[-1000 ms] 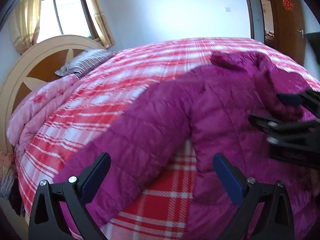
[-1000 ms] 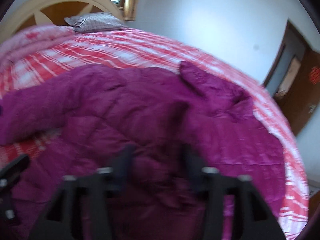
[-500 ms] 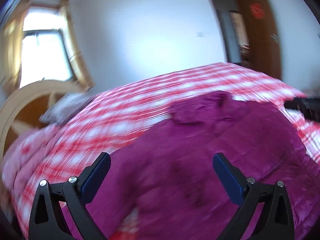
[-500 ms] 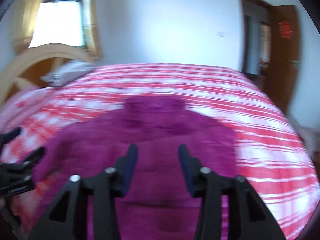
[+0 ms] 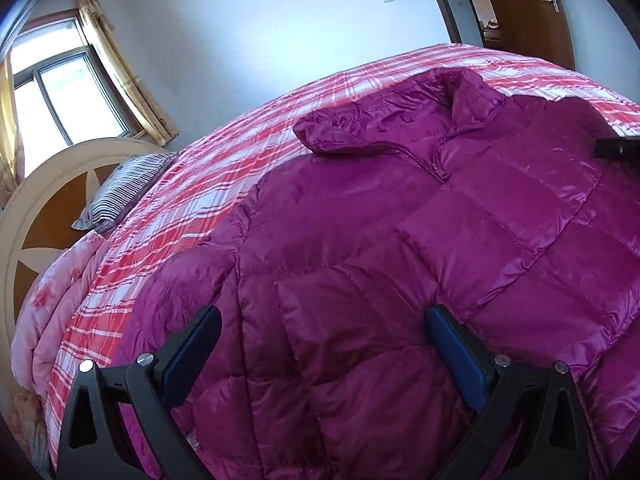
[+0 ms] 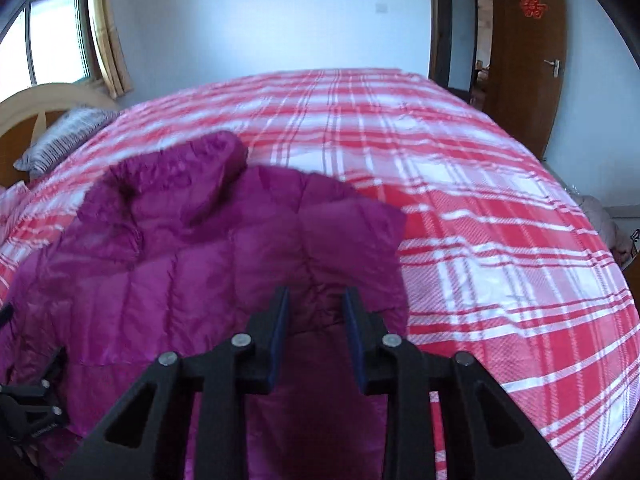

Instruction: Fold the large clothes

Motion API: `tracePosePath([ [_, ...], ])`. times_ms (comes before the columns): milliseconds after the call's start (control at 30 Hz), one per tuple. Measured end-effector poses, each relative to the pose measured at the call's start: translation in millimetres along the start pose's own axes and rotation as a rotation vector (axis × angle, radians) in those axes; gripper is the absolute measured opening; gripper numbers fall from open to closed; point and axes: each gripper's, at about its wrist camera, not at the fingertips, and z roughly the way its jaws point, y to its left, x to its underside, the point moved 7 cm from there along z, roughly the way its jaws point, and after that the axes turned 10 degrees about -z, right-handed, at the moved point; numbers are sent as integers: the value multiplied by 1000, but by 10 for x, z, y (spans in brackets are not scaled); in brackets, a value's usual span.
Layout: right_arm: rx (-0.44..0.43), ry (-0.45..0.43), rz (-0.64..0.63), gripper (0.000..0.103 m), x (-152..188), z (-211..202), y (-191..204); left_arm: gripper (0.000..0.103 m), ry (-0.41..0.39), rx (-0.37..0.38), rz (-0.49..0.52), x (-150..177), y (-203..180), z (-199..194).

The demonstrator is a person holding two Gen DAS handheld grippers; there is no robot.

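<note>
Fingers first, from my left: both blue-padded tips of my left gripper (image 5: 322,354) stand wide apart above the lower front of the shiny magenta quilted puffer jacket (image 5: 420,240), with nothing between them. Whether the tips brush the fabric I cannot tell.

That jacket lies spread front-up on the red-and-white plaid bed cover (image 5: 248,160), zipped, with its stand-up collar (image 5: 452,96) at the far end and its hem toward me. So its long axis runs from me away across the bed, collar pointing at the far edge. One sleeve (image 5: 180,288) hangs off its left side, toward the striped pillow (image 5: 120,192) and the round cream headboard (image 5: 44,208).

I judge the jacket light, puffy and soft, with a slick shell that will slide out of a shallow pinch and spring back when folded. I would take a deep bite at a stitched seam, a cuff or the hem edge, not on a bulging panel.

To the right, my right gripper (image 6: 314,316) has its jaws narrowed to a modest gap over the jacket's right edge. Purple fabric shows through that gap, but I cannot tell whether it is pinched or only lies beneath. Beyond it the plaid cover runs toward the brown wooden door (image 6: 532,40).
</note>
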Motion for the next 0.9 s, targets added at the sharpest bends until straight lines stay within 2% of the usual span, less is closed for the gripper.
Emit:
tracePosePath([
  [100, -5, 53, 15, 29, 162, 166, -40, 102, 12, 5, -2, -20, 14, 70],
  [267, -38, 53, 52, 27, 231, 201, -103, 102, 3, -8, 7, 12, -46, 49],
  [400, -14, 65, 22, 25, 198, 127, -97, 102, 4, 4, -10, 13, -23, 59],
  [500, -31, -49, 23, 25, -33, -166, -123, 102, 10, 17, -25, 14, -12, 76],
  [533, -2, -100, 30, 26, -158, -270, -167, 102, 12, 17, -26, 13, -14, 80],
  [567, 15, -113, 40, 26, -242, -290, -194, 102, 11, 17, -26, 14, -13, 79],
  [633, 3, -76, 69, 26, -369, -148, -236, 102, 8, 18, -28, 12, -13, 80],
  [733, 29, -29, 89, 26, -420, 145, -289, 102, 6, 21, -33, 18, -7, 81],
  [900, 13, 57, 142, 23, -206, 533, -377, 102, 2, 18, -31, 22, -17, 84],
])
